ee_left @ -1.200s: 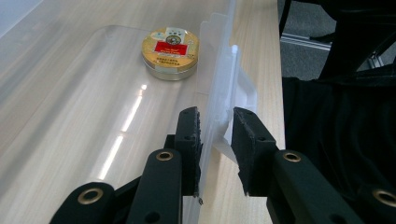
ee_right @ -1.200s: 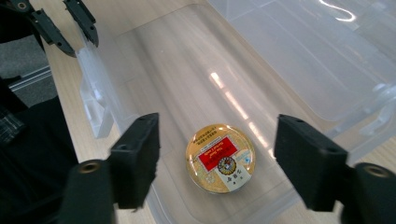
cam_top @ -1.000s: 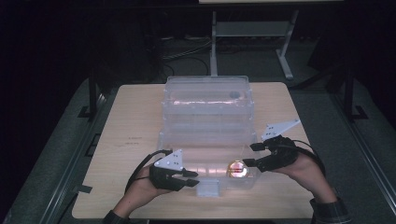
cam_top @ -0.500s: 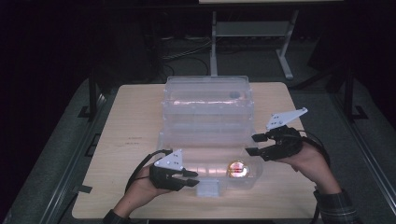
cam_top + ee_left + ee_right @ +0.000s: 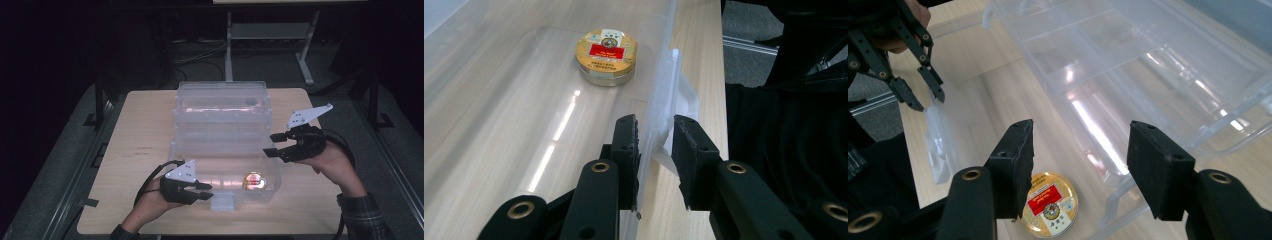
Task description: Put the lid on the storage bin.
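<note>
Tin (image 5: 606, 56) label reads in left gripper view; left jaws clamp box wall (image 5: 659, 107), right jaws released.

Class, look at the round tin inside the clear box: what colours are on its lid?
The round tin has a gold lid with a red label, clearest in the left gripper view.

A pale wooden tabletop (image 5: 135, 130) carries a clear plastic box (image 5: 220, 115) standing open in its middle, the box's near tray reaching almost to the tabletop's front edge.
</note>
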Motion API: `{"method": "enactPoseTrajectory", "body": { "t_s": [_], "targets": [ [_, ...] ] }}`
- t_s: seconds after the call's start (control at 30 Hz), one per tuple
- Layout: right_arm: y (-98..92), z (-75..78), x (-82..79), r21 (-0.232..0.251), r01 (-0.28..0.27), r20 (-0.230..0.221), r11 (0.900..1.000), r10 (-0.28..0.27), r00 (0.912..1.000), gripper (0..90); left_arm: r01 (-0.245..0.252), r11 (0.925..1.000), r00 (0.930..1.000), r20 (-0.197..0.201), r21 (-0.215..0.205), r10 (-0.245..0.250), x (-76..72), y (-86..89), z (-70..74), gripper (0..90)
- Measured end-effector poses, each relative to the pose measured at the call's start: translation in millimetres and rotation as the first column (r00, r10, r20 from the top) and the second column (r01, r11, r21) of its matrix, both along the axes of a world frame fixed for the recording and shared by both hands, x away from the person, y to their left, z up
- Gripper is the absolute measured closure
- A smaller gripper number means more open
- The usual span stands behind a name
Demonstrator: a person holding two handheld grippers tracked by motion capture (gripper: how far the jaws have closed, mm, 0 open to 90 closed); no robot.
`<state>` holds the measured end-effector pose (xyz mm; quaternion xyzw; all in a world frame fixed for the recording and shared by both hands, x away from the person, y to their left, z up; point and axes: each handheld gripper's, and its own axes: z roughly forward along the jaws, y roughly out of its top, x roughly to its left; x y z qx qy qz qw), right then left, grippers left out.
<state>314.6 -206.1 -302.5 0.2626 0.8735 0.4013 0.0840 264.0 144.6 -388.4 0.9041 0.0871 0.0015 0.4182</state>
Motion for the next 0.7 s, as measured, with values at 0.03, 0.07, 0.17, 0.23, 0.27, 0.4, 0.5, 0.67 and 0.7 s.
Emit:
{"method": "enactPoseTrajectory", "body": {
  "t_s": [0.03,0.07,0.17,0.23,0.27,0.4,0.5,0.67,0.7],
  "targets": [
    [0.8,2.7,2.7,0.001,-0.004,0.002,1.000,0.004,1.0000,43.8,-0.001,1.0000,1.0000,-0.001,0.001,0.001,0.2,0.0,0.1,71.8],
    [1.0,3.5,3.8,0.000,-0.003,0.006,1.000,0.003,1.0000,43.8,0.000,1.0000,1.0000,-0.002,0.002,0.000,0.4,0.0,0.2,71.8],
    [2.0,7.8,8.7,0.000,0.002,0.012,1.000,-0.002,0.9999,43.7,0.000,1.0000,1.0000,-0.007,0.002,0.000,0.7,-0.1,0.3,71.9],
    [3.0,10.8,11.7,-0.001,0.003,0.014,1.000,-0.003,0.9999,43.4,0.001,1.0000,1.0000,-0.007,0.002,-0.001,0.9,0.0,0.3,71.9],
    [3.4,11.8,12.8,-0.002,0.003,0.019,1.000,-0.003,0.9998,43.1,0.002,1.0000,1.0000,-0.006,0.002,-0.002,0.9,0.0,0.3,71.9],
    [6.3,18.0,19.1,-0.002,0.007,0.029,1.000,-0.007,0.9996,43.0,0.003,1.0000,1.0000,-0.006,0.003,-0.003,1.2,0.0,0.4,71.9],
    [10.0,22.5,23.9,-0.009,0.000,0.040,1.000,0.000,0.9992,43.0,-0.004,1.0000,0.9999,-0.013,-0.005,0.004,0.9,-0.4,0.1,71.9],
    [15.7,29.0,33.0,-0.020,-0.003,0.048,1.000,0.004,0.9988,43.0,-0.002,1.0000,0.9999,-0.016,0.000,0.002,1.1,-0.3,0.5,71.9],
    [16.6,30.5,35.0,-0.016,-0.008,0.050,1.000,0.009,0.9987,43.2,-0.002,1.0000,0.9999,-0.016,0.000,0.002,1.1,-0.2,0.5,72.0]
  ]
}}
